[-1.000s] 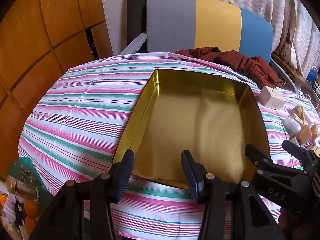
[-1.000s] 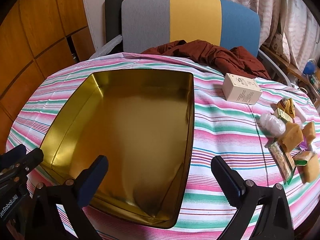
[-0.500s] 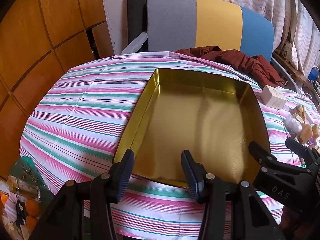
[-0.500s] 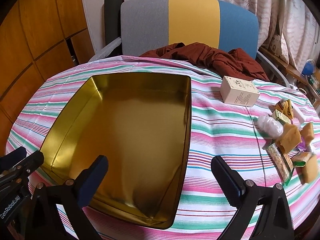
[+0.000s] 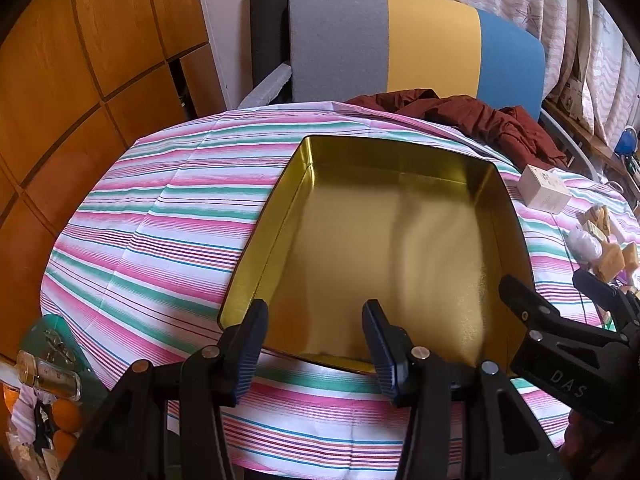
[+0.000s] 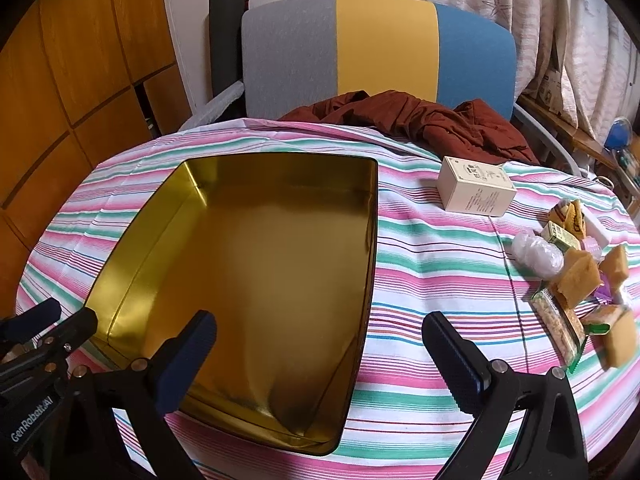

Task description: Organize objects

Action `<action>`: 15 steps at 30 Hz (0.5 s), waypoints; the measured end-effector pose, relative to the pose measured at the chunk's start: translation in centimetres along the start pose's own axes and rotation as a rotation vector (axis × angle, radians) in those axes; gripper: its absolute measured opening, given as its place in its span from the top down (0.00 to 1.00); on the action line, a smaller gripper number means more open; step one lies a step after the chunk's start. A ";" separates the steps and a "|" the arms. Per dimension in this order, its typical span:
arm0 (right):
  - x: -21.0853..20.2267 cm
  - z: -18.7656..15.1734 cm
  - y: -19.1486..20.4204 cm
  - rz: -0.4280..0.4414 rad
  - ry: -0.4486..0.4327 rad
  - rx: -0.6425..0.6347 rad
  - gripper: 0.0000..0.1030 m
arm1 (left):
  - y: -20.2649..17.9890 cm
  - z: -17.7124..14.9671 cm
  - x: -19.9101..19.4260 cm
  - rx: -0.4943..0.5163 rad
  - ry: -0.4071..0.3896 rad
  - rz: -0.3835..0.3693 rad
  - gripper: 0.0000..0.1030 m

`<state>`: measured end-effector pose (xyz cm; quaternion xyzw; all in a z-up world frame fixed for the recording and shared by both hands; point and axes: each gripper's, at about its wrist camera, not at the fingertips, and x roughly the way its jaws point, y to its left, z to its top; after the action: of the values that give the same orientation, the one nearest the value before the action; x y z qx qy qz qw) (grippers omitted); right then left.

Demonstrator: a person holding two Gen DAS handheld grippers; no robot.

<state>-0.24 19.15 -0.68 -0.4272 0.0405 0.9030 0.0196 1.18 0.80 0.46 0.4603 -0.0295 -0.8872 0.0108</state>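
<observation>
several small light packets [image 6: 576,280] lie right of the empty gold tin [image 6: 132,248] on the bench; the stiff cream box [image 6: 476,192] suits a side pinch. both hand-held grippers, left [image 5: 316,344] and right [image 6: 320,348], gape empty.

Gold tin [image 6: 256,240] lying open, empty; cream box [image 6: 476,192] and wrapped snacks [image 6: 576,276] at three o'clock

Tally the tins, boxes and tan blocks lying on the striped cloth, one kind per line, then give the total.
Tins: 1, the gold tin, nothing in it
Boxes: 2, the cream carton and the small green box
Tan blocks: 3, all in the right-hand cluster
Total: 6
</observation>
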 end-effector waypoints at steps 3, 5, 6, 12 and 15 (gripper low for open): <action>-0.3 0.0 -0.2 0.005 -0.015 0.000 0.00 | -0.1 0.0 0.0 -0.002 0.005 -0.017 0.52; -0.8 0.0 -0.6 0.014 -0.037 -0.001 0.00 | -0.2 0.0 0.0 -0.008 0.007 -0.041 0.52; -1.0 0.0 -0.8 0.019 -0.045 -0.001 0.00 | -0.4 -0.1 0.0 -0.010 0.007 -0.060 0.52; -2.8 0.0 -4.8 -0.038 -0.138 0.012 0.00 | -2.3 -0.9 0.3 -0.024 0.019 -0.210 0.52; -3.0 -0.4 -7.6 -0.062 -0.137 0.069 0.00 | -4.3 -1.2 0.5 -0.001 0.040 -0.281 0.52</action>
<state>2.48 26.71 0.97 -0.3645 0.0569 0.9272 0.0648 1.92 5.06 -0.92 0.4776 0.0359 -0.8706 -0.1127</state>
